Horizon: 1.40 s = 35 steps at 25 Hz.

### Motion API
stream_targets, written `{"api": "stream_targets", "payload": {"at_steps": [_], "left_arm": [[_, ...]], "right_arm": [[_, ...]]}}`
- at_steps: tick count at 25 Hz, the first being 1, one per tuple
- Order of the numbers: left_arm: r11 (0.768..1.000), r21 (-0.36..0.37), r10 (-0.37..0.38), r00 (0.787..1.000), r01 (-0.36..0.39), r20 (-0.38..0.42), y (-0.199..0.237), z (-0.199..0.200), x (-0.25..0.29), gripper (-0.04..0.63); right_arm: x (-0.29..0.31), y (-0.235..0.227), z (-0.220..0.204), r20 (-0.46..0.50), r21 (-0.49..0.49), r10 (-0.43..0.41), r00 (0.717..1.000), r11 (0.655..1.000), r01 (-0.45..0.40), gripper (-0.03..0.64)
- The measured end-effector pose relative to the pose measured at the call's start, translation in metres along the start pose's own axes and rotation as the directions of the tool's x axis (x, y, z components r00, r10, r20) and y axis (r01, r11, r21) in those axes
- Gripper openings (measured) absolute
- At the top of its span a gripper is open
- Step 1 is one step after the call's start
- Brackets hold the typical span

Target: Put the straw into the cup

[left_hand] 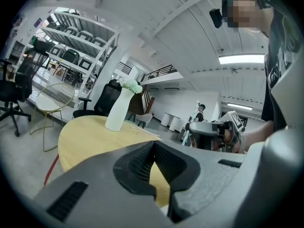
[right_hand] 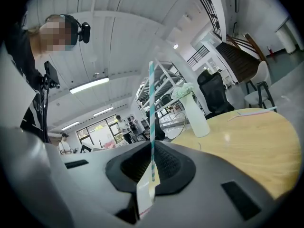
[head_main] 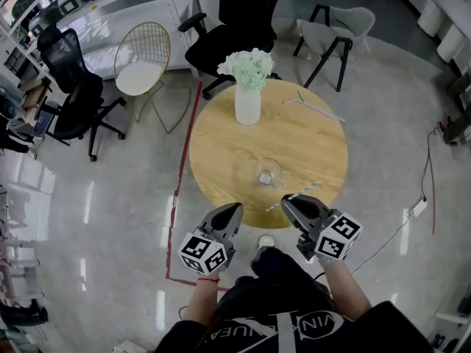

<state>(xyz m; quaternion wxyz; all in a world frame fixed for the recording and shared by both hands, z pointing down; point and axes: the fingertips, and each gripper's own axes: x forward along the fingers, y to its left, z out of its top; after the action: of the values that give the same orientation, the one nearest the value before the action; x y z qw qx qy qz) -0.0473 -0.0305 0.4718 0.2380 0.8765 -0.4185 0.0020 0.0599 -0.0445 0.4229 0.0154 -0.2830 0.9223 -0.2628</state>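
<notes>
Your right gripper [head_main: 292, 202] pinches the straw [head_main: 308, 189], lying crosswise just short of the cup [head_main: 266, 173] — tip its long axis upright there — while your left gripper [head_main: 233, 212] sits pressed together, empty.

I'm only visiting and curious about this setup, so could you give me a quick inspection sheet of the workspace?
Surface: round light wooden table.
Job's things: clear glass cup upright near the table's near edge; teal-striped paper straw not yet in it.
Clutter: white vase of pale flowers; spare straws at the far edge.
Grippers: right gripper shut on the straw; left gripper shut, nothing between its jaws.
Cables: thin cable on the floor, right side.
Surroundings: black office chair, gold wire chair, red floor tape.
</notes>
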Motion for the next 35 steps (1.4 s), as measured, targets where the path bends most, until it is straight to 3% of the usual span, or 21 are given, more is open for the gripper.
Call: {"api": "stream_targets", "payload": {"at_steps": [9, 17, 27, 35], "left_arm": [[0.999, -0.012, 0.035, 0.999, -0.035, 0.0, 0.015, 0.012, 0.024, 0.006], [0.998, -0.02, 0.052, 0.998, -0.053, -0.042, 0.023, 0.003, 0.031, 0.006], [1.0, -0.013, -0.028, 0.996, 0.026, -0.09, 0.05, 0.007, 0.064, 0.006], [0.997, -0.033, -0.071, 0.99, 0.067, -0.12, 0.064, 0.006, 0.078, 0.006]], "right_arm": [[0.016, -0.03, 0.033, 0.061, 0.025, 0.027, 0.998, 0.999, -0.028, 0.018], [0.025, -0.058, 0.032, 0.081, 0.034, -0.031, 0.996, 0.999, 0.029, 0.018], [0.051, -0.081, 0.014, 0.038, -0.022, -0.165, 0.986, 0.986, 0.166, 0.018], [0.07, -0.088, -0.001, -0.024, -0.052, -0.202, 0.979, 0.978, 0.201, 0.018]]}}
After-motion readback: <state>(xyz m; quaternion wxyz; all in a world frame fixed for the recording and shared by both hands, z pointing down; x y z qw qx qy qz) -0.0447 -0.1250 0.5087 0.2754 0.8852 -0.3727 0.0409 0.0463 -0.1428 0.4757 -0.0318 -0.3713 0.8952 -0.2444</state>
